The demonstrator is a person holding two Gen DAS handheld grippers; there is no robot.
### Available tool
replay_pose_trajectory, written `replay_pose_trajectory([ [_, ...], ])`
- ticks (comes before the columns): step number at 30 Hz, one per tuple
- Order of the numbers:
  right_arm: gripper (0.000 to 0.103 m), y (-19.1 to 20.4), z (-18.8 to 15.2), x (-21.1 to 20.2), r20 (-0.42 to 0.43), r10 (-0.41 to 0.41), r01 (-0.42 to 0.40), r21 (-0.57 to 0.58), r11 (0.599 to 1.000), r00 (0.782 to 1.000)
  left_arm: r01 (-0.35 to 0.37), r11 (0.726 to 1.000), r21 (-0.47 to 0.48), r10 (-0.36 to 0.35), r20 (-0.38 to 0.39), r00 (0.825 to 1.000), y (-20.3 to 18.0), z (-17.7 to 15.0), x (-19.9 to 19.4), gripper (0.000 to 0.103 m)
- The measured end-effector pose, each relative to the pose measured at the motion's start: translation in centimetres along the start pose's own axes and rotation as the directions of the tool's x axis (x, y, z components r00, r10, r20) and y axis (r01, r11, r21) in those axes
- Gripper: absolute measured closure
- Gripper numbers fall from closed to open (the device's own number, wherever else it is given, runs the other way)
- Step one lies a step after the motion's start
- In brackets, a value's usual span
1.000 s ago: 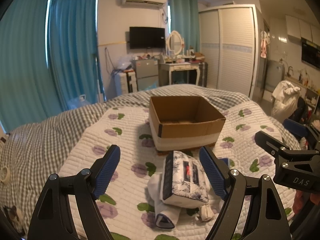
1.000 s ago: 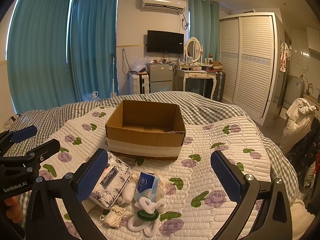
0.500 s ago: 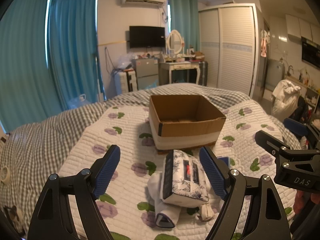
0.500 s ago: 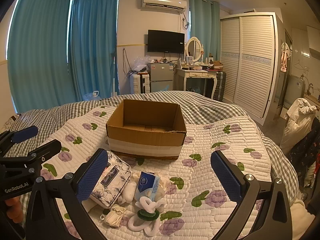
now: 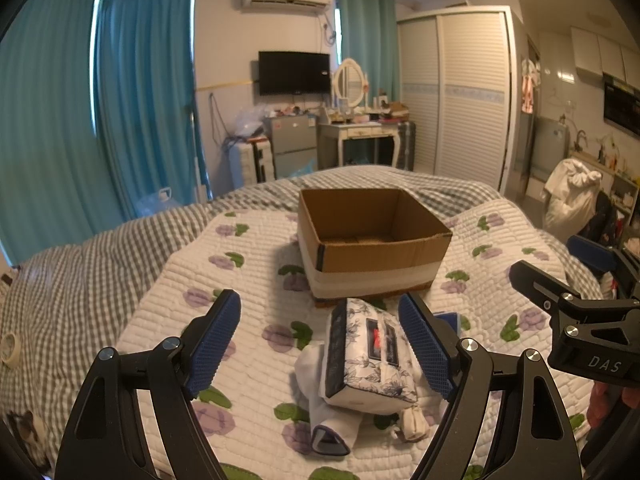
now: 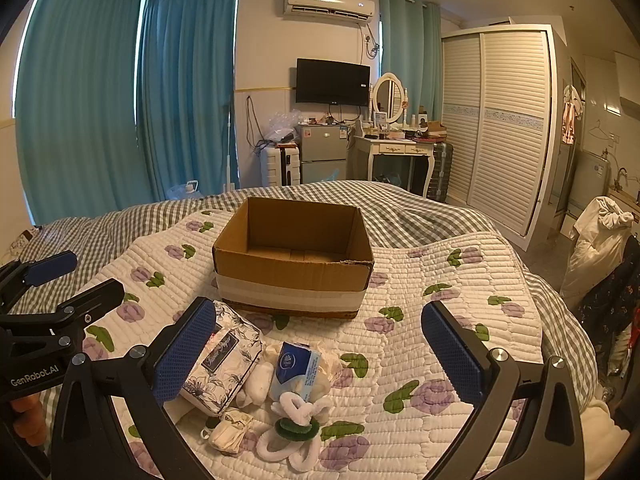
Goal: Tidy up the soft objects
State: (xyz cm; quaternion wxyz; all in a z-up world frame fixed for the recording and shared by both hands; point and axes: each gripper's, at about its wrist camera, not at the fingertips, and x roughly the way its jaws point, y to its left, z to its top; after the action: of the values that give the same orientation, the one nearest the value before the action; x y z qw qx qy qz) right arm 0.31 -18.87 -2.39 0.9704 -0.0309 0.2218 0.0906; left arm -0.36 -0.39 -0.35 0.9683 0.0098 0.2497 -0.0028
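Observation:
An open empty cardboard box (image 5: 372, 240) (image 6: 294, 254) stands on a flowered quilt (image 5: 248, 344) (image 6: 436, 344). In front of it lies a pile of soft things: a floral tissue pack (image 5: 370, 360) (image 6: 222, 360), a rolled white sock (image 5: 324, 412), a blue tissue packet (image 6: 294, 366), a white and green plush flower (image 6: 294, 428) and a small cream pouch (image 6: 230, 430). My left gripper (image 5: 320, 344) is open and empty, just above the near side of the pile. My right gripper (image 6: 320, 352) is open and empty, above the pile, which sits toward its left finger.
The quilt lies on a grey checked bedspread (image 5: 72, 264). Beyond the bed stand teal curtains (image 6: 120, 112), a small fridge (image 6: 322, 154), a dressing table (image 6: 400, 148) and a white wardrobe (image 6: 500, 120). A white sack (image 6: 596, 240) stands at the right.

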Motion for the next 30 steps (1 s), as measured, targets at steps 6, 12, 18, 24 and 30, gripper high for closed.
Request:
replay_pose_trajectory([
  [6, 0.0, 0.1, -0.2, -0.1, 0.001, 0.0, 0.0, -0.002, 1.0, 1.0, 0.001, 1.0, 0.002, -0.001, 0.0, 1.0, 0.1, -0.1, 0.0, 0.021],
  [12, 0.0, 0.2, -0.2, -0.2, 0.004, 0.0, 0.0, -0.005, 1.0, 1.0, 0.006, 1.0, 0.004, -0.006, -0.001, 1.0, 0.1, -0.1, 0.0, 0.021],
  [18, 0.0, 0.4, 0.3, -0.8, 0.013, 0.003, -0.003, -0.014, 1.0, 1.0, 0.006, 1.0, 0.003, -0.006, 0.003, 1.0, 0.2, 0.2, -0.4, 0.021],
  [24, 0.0, 0.3, 0.4, -1.5, 0.01, 0.009, -0.008, -0.032, 0.999, 1.0, 0.008, 1.0, 0.004, -0.008, -0.001, 1.0, 0.3, 0.4, -1.2, 0.021],
  [30, 0.0, 0.0, -1.6, -0.5, -0.086, 0.009, -0.015, -0.066, 0.998, 0.996, -0.003, 1.0, -0.018, 0.002, -0.085, 0.996, 1.2, -1.9, 0.1, 0.021],
])
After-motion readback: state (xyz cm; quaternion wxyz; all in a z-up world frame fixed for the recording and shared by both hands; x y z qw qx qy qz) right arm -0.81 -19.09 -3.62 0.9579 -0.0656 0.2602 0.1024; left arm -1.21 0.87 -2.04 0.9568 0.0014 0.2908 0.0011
